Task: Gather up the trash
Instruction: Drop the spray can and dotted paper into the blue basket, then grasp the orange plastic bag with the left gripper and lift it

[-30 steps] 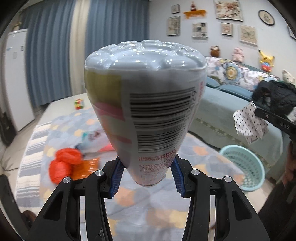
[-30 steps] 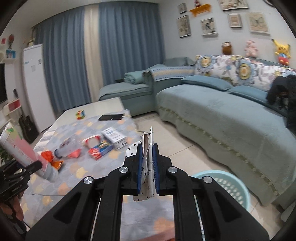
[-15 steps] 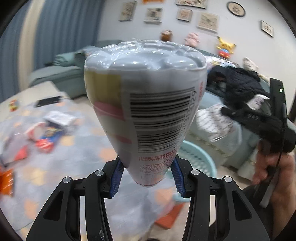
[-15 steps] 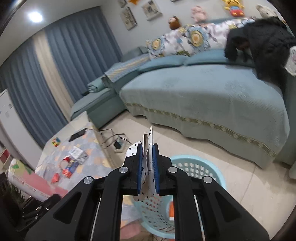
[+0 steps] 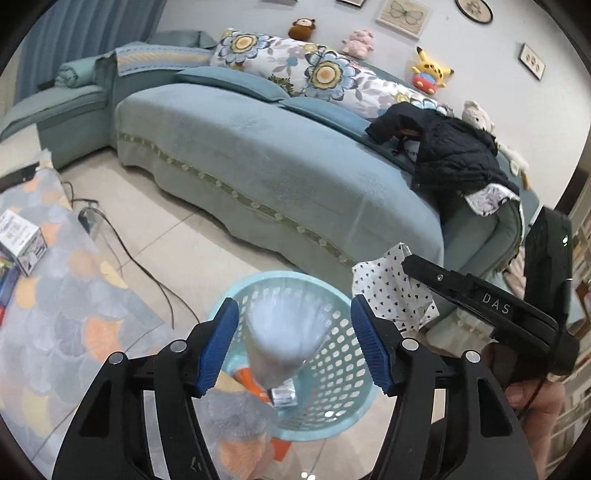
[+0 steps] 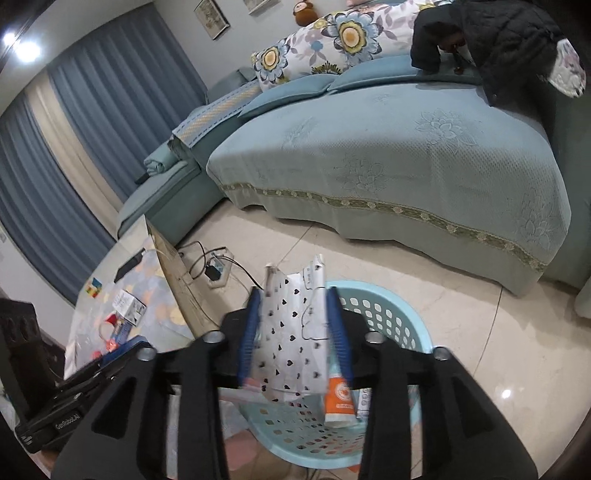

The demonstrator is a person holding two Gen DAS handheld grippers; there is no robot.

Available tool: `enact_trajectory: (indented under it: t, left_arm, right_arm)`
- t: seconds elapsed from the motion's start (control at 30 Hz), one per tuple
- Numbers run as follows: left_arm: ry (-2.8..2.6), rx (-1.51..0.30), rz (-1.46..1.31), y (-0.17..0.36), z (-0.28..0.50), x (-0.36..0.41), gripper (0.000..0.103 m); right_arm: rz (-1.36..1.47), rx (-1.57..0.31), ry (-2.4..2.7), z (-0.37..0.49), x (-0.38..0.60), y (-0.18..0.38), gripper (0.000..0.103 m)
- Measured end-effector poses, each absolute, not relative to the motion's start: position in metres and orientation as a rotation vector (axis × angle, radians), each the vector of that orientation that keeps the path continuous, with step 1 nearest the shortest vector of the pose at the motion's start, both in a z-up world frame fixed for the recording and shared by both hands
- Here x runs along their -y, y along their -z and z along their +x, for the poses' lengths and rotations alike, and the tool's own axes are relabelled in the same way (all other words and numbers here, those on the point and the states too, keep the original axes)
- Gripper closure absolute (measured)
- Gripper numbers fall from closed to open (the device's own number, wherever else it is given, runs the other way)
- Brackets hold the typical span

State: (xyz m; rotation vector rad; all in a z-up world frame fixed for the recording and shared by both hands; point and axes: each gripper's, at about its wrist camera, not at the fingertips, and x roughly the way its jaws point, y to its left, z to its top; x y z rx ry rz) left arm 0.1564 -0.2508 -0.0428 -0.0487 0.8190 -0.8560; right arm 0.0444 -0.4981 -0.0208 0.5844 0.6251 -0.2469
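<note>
Both tongs are being opened over the basket (image 5: 332, 354): the light, stiff bottle (image 5: 282, 343) is released from the left tongs (image 5: 293, 347), the soft, flimsy wrapper (image 6: 295, 332) from the right tongs (image 6: 293, 336).

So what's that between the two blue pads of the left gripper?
A pale bottle, blurred and clear of both pads as the jaws open, with the turquoise basket right beneath. The left wrist view shows it.

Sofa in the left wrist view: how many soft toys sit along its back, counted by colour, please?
brown toy: 1
pink toy: 1
yellow toy: 1
cream toy: 1
Total: 4
</note>
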Motion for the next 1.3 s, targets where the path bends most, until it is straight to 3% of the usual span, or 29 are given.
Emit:
enact_trajectory:
  t: [0.37,0.5,0.8,1.3]
  left_arm:
    - [0.697,-0.768,0.106,0.034,0.132,0.196,0.038]
    - [0.501,-0.733,0.275,0.043,0.11,0.146,0.037]
    - [0.007,-0.724,0.366,0.063,0.122,0.011,0.036]
    - [-0.34,-0.708,0.122,0.054,0.197,-0.131,0.034]
  right_arm:
    - [0.689,-0.586,0.237,0.041,0.504,0.021,0.049]
    - [0.706,-0.596,0.218,0.045,0.498,0.022,0.048]
    - [0.57,-0.629,0.123,0.072,0.437,0.015,0.048]
    - [0.456,-0.685,0.014,0.104,0.356,0.02,0.048]
